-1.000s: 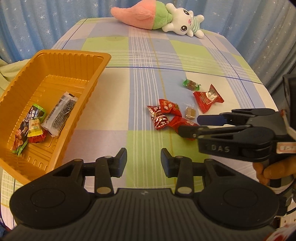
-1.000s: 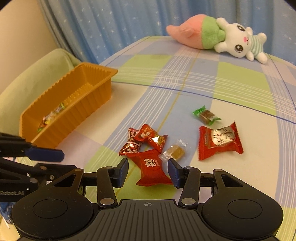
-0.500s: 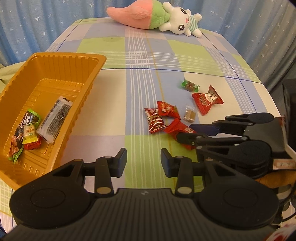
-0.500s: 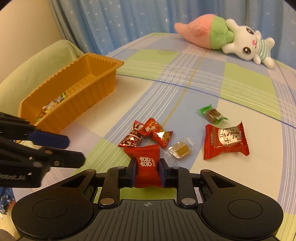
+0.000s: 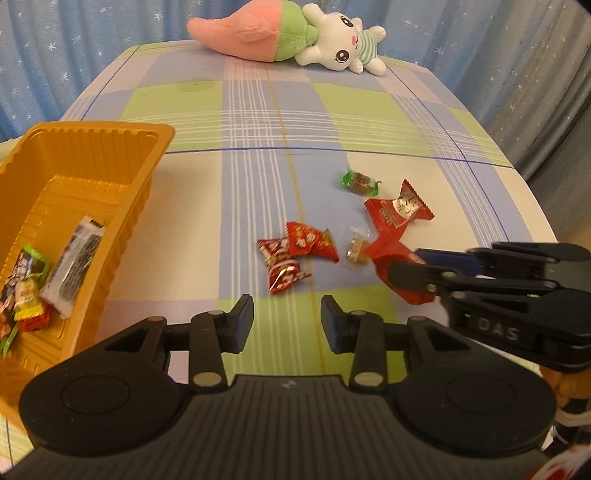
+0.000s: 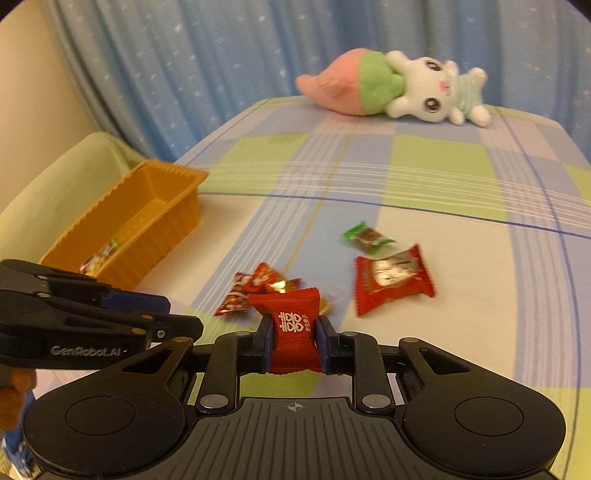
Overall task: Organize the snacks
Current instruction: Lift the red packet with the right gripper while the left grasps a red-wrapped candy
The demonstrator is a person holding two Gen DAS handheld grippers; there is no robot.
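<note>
my right tool (image 6: 293, 345) is clamped on the red candy (image 6: 291, 325), lifted clear of the counter (image 6: 461, 177) for carrying to the orange tray (image 6: 147, 218), while my left tool (image 5: 287, 319) waits with its fingers apart, empty, near the loose snacks (image 5: 295, 254).

A checked tablecloth (image 5: 258, 122) carries an orange tray (image 5: 110, 136), loose candies (image 5: 303, 247) and a plush rabbit (image 5: 295, 33).
</note>
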